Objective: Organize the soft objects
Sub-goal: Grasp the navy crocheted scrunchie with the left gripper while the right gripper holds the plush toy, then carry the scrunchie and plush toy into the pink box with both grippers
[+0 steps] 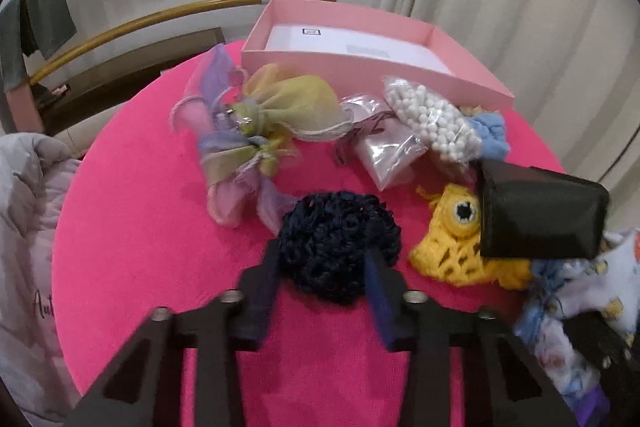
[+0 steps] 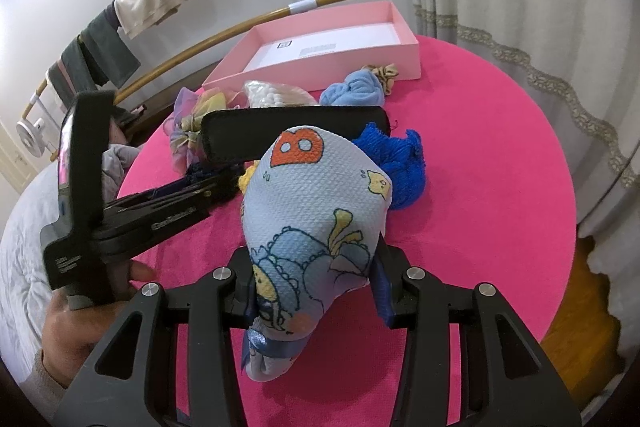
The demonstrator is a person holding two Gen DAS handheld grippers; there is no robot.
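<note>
A dark navy crocheted piece (image 1: 338,247) is pinched by the left claw (image 1: 324,267), a cartoon-printed pouch (image 2: 316,227) by the right claw (image 2: 316,279); only a white sheet is seen in the pink box (image 1: 360,67).

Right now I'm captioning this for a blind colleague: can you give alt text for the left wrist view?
The left gripper closes its two fingers around a dark navy crocheted piece on a bright pink tablecloth. Beyond lie a yellow crocheted toy, pastel organza pouches, a bag of white beads and an open pink box.
</note>
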